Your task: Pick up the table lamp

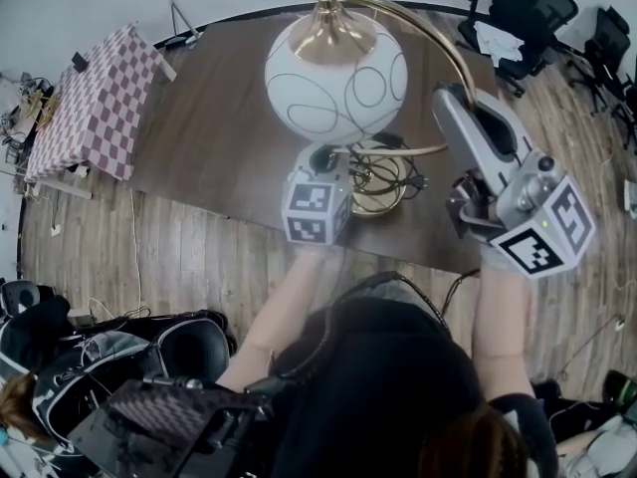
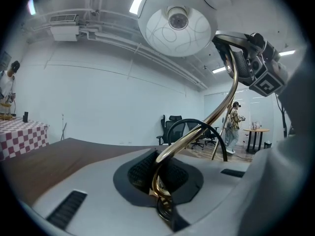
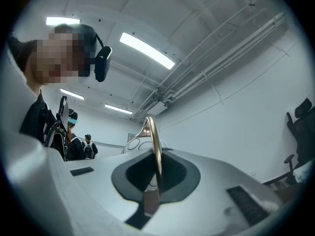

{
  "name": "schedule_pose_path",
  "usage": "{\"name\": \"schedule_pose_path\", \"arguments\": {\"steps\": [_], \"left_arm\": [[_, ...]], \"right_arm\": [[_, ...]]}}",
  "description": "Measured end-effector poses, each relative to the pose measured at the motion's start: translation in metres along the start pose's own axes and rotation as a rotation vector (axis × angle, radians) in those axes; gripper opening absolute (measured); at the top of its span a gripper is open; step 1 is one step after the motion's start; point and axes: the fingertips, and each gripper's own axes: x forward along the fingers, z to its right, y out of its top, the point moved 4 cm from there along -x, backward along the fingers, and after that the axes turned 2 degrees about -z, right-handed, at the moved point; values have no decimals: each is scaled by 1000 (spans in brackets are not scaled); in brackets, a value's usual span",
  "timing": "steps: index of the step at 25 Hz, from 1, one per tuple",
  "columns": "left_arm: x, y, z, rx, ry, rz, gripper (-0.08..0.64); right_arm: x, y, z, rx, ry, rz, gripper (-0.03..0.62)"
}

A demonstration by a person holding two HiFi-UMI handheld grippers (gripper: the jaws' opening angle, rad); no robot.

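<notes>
The table lamp (image 1: 336, 78), w/ white round globe shade marked by thin circle lines and a curved gold metal arm (image 1: 418, 20), is over the dark brown wooden table (image 1: 219, 137), near its front edge. Left gripper (image 1: 324, 157) is closed on the lower gold stem (image 2: 164, 156), just beside the round gold base (image 1: 383, 185). Right gripper (image 1: 451, 98) is closed on the arched arm, higher up. Whether the base touches the table: cannot tell.

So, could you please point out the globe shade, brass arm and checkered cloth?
globe shade (image 1: 338, 93): head view, patterned side
brass arm (image 1: 418, 23): head view, upper curve
checkered cloth (image 1: 95, 108): head view, centre
</notes>
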Motion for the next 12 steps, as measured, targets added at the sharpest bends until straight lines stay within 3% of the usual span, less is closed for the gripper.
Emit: {"name": "schedule_pose_path", "arguments": {"steps": [12], "left_arm": [[-5, -4, 0, -11, 5, -8, 3]], "right_arm": [[2, -2, -5, 12, 14, -7, 2]]}}
